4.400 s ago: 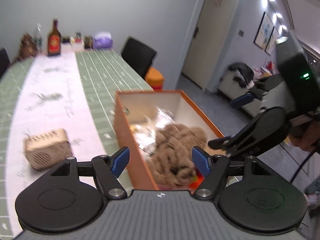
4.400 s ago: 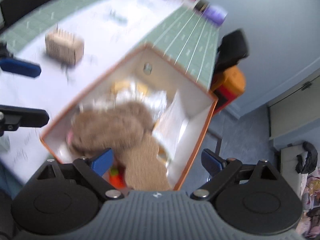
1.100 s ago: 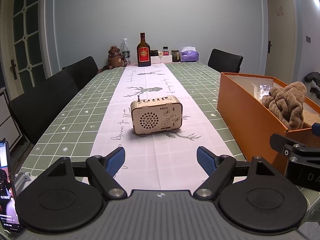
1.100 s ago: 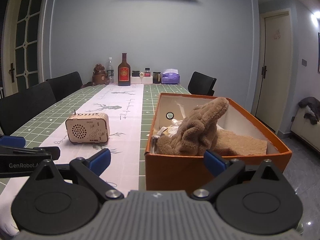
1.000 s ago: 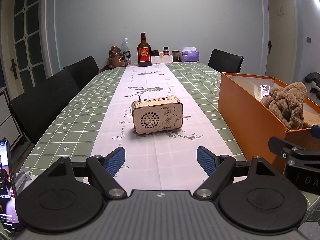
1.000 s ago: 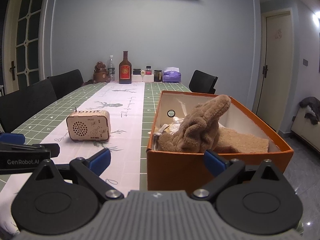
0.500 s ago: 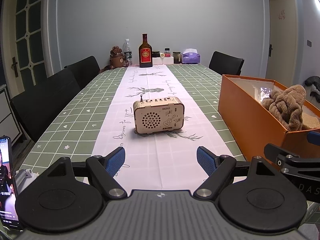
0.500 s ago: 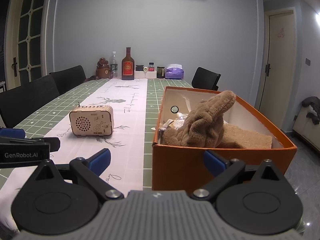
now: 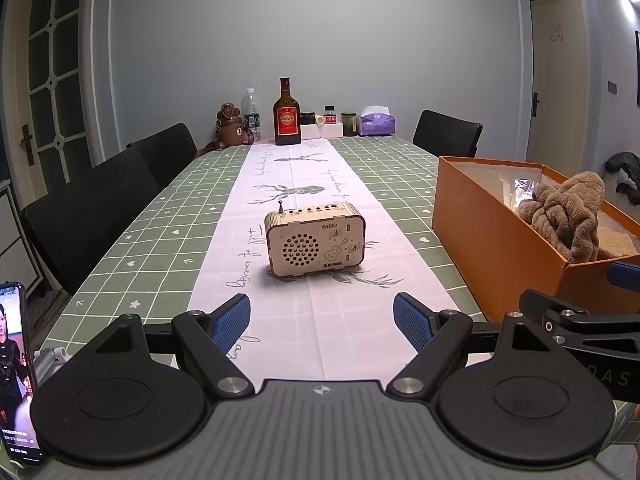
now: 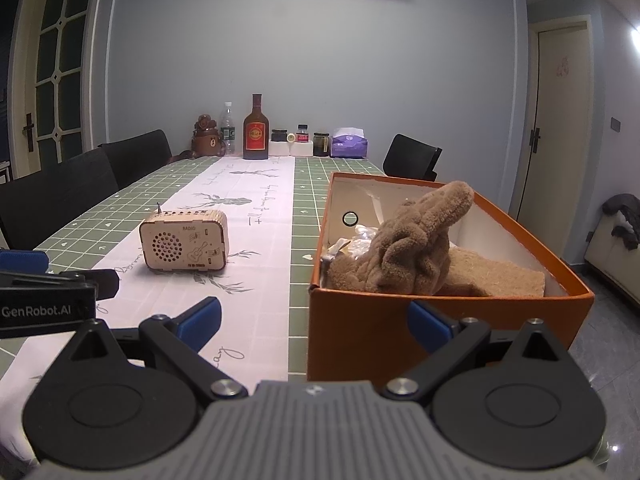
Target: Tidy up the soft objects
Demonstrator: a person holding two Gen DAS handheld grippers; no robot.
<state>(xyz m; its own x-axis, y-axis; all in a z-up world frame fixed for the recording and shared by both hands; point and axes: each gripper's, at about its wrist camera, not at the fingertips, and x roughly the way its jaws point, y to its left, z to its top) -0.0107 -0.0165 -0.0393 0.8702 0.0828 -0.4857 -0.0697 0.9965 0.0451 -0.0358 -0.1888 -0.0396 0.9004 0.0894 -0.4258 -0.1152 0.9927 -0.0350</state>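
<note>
Both grippers have drawn back from the box (image 10: 440, 332), fingers (image 9: 232, 320) spread and empty; stay level, leave the toy (image 10: 408, 252) undisturbed.

your left wrist view looks low along the table (image 9: 132, 240), radio (image 9: 315, 243) centre frame. your right wrist view faces likewise, orange box (image 10: 400, 320) close at lower right. both share radio, box and far wall.

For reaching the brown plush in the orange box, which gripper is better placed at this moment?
Right, probably. The right gripper is open and faces the orange box, with the brown plush just beyond its near wall. The left gripper, also open, faces the wooden radio; the box lies off to its right.
</note>
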